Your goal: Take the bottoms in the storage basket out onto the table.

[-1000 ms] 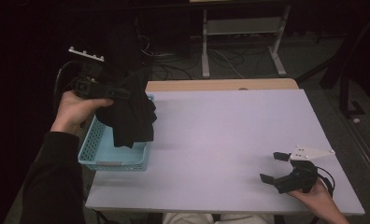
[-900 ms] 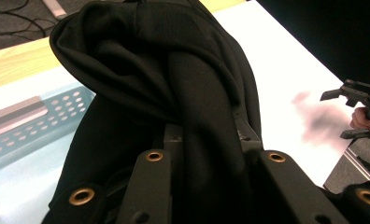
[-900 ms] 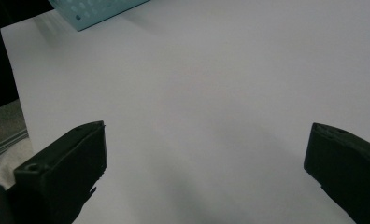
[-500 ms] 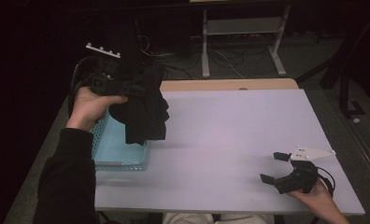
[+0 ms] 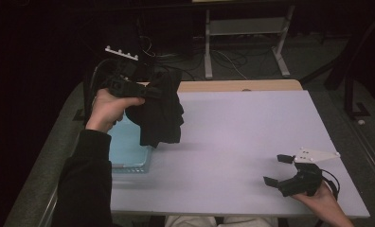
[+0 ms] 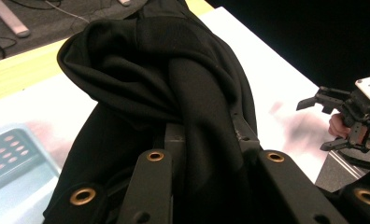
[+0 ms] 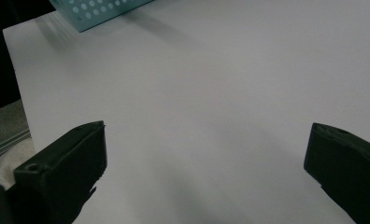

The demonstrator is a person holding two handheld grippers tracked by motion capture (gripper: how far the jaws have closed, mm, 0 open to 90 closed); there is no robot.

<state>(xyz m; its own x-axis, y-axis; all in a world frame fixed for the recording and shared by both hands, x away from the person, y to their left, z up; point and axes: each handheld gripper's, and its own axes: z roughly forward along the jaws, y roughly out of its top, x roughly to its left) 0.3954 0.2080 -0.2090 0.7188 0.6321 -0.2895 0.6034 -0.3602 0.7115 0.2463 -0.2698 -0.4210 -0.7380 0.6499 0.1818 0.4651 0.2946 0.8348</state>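
Black cloth point(image 5: 159, 111), bunched and limp, hangs from the left gripper point(image 5: 145, 91) at about ten o'clock on the white table point(image 5: 252, 137). In the left gripper view the jaws are pinched tight on a thick fold of the cloth point(image 6: 174, 93), with the rest spilling over and around them. Gripping one gathered fold looks like the simplest way to lift a soft garment clear in one piece, and holding it high lets the loose end swing free of the pale blue basket point(image 5: 129, 151) below, at about nine o'clock on the table.

The right gripper point(image 5: 282, 170) rests low near the table's front edge at about five o'clock, well apart from the cloth. Its jaws stand wide apart with nothing but bare table between them in the right gripper view. It looks parked and ready, probably to take a free edge once the cloth is brought over to the open middle of the table.

Compared with a second ago, the cloth has travelled across toward the table's centre: then it hung straight over the basket and hid most of it, while now only its left part overlaps the basket's far corner and its lower end dangles over bare table. The right gripper sits where it sat, just as widely spread.
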